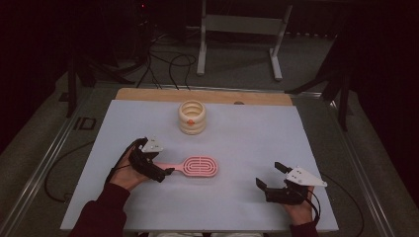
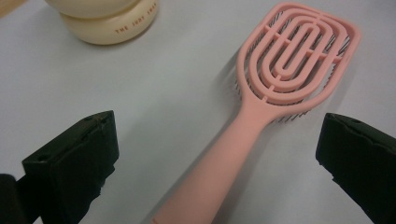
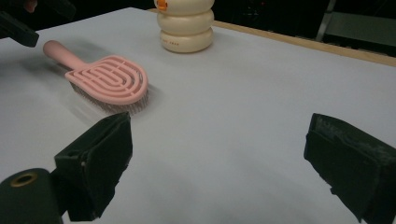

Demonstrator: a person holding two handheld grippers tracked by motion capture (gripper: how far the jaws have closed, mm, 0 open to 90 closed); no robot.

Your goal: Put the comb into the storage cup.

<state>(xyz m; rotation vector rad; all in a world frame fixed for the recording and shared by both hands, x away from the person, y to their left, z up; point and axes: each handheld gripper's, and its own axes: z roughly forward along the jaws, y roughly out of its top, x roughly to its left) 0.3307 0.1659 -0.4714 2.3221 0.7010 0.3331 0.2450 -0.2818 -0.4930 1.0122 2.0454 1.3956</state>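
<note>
Left tongs [image 1: 165,174] stand apart astride the handle of the pink hairbrush [image 1: 196,166], which lies flat, bristles down, mid-surface [image 1: 247,143], seemingly staged for a handle grasp. Right tongs [image 1: 269,177] rest apart, empty, well clear. Cream ringed container [image 1: 191,117] stands beyond.

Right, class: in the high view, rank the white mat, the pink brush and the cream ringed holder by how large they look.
1. White mat, by far the largest.
2. Pink brush, longer than the holder.
3. Cream ringed holder, smallest, though it sits farther from the camera, so the gap is unsure.
</note>
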